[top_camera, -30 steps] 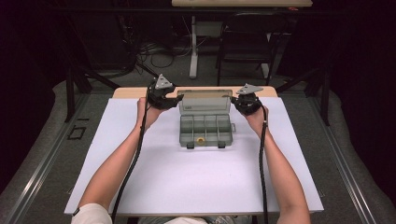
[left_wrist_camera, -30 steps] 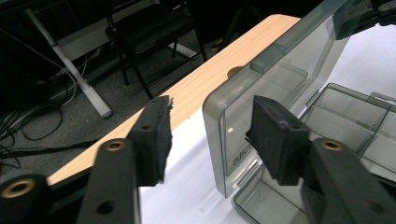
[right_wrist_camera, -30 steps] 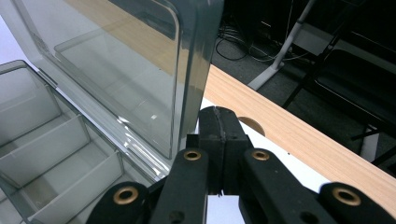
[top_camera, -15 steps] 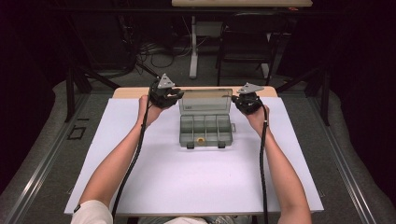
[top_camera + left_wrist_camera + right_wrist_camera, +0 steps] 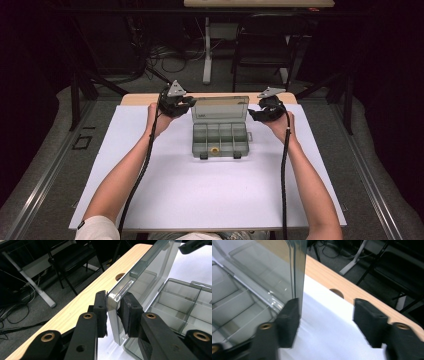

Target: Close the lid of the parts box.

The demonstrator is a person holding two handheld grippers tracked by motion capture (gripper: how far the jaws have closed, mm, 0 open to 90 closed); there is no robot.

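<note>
Smoky plastic lid [image 5: 220,109] stands upright on the compartment box [image 5: 220,140].
Left tongs [image 5: 113,312] pinch its corner; right tongs [image 5: 325,320] are spread, one pad [image 5: 289,320] touching; swing it evenly.

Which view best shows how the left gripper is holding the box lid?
The left gripper view: the left gripper has the corner of the clear lid between its two pads, one on each face. The high view shows the gripper at the lid's left edge, contact unreadable. The right gripper view shows the lid's other edge.

Bright overhead light on the table [image 5: 150,200]; dark surroundings; right gripper view blurred.
</note>
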